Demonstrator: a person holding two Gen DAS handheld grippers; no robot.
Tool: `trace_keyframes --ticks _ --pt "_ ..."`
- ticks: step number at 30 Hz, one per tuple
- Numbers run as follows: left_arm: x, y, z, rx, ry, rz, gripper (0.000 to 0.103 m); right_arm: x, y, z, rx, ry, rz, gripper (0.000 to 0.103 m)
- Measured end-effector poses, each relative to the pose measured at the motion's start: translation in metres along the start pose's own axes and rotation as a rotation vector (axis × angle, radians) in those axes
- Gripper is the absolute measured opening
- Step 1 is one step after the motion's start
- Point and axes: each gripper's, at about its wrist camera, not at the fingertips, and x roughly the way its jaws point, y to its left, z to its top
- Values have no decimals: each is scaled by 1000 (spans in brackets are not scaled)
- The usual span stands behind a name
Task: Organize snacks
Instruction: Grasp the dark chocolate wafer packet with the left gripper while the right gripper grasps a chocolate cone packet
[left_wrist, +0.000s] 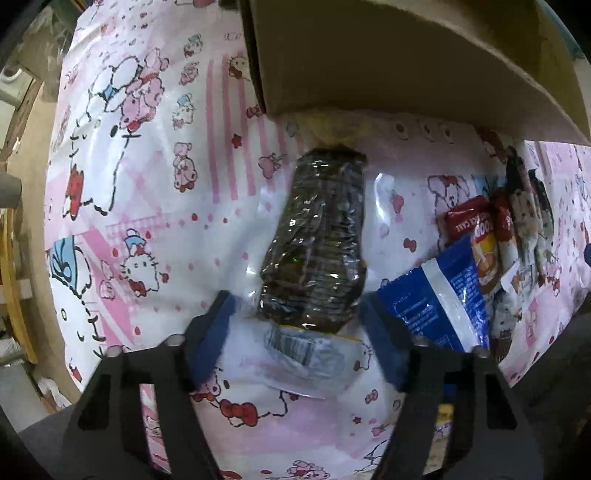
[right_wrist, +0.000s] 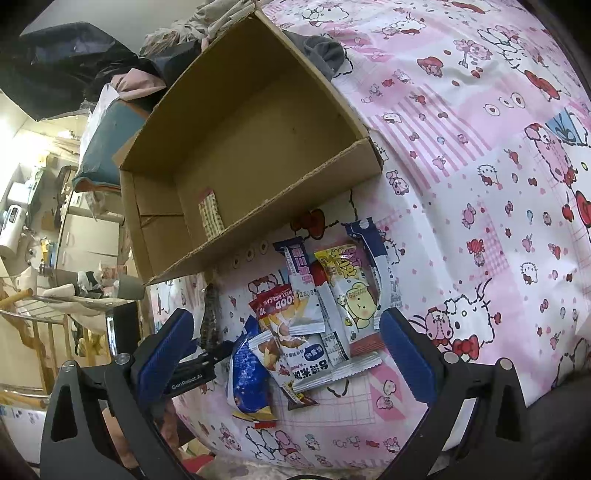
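Observation:
A dark snack pack (left_wrist: 314, 243) in clear wrap lies on the pink cartoon tablecloth (left_wrist: 147, 184), just in front of the cardboard box (left_wrist: 406, 55). My left gripper (left_wrist: 299, 306) points down over the pack's near end, and its blue pads touch the wrapper on both sides. The right wrist view shows the same pack (right_wrist: 210, 314) edge-on, with one of the left gripper's fingers (right_wrist: 207, 360) by it. My right gripper (right_wrist: 288, 314) hangs wide open over a pile of snack packs (right_wrist: 332, 302) and holds nothing. The box (right_wrist: 258, 147) holds one small checked pack (right_wrist: 210, 214).
A blue pack (left_wrist: 432, 306) and red packs (left_wrist: 465, 221) lie right of the left gripper, and a pale barcoded wrapper (left_wrist: 303, 354) lies under it. Clothes (right_wrist: 147, 77) are heaped behind the box. Left of the table's edge stand shelves and clutter (right_wrist: 55, 240).

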Motion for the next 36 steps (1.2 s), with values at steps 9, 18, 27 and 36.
trace_keyframes --ticks 9,18,27,36 --pt "-29 -5 -13 -30 -2 -76 43 -1 -5 -1 10 -8 -11 103" --pt "-46 30 -18 -100 1 -115 26 -3 -5 -1 6 1 -12 103" --pt "-46 43 -29 -127 18 -112 10 51 36 -40 -241 279 -53 43" --pt "-46 33 -33 -133 8 -107 9 93 52 -57 -397 346 -228 20"
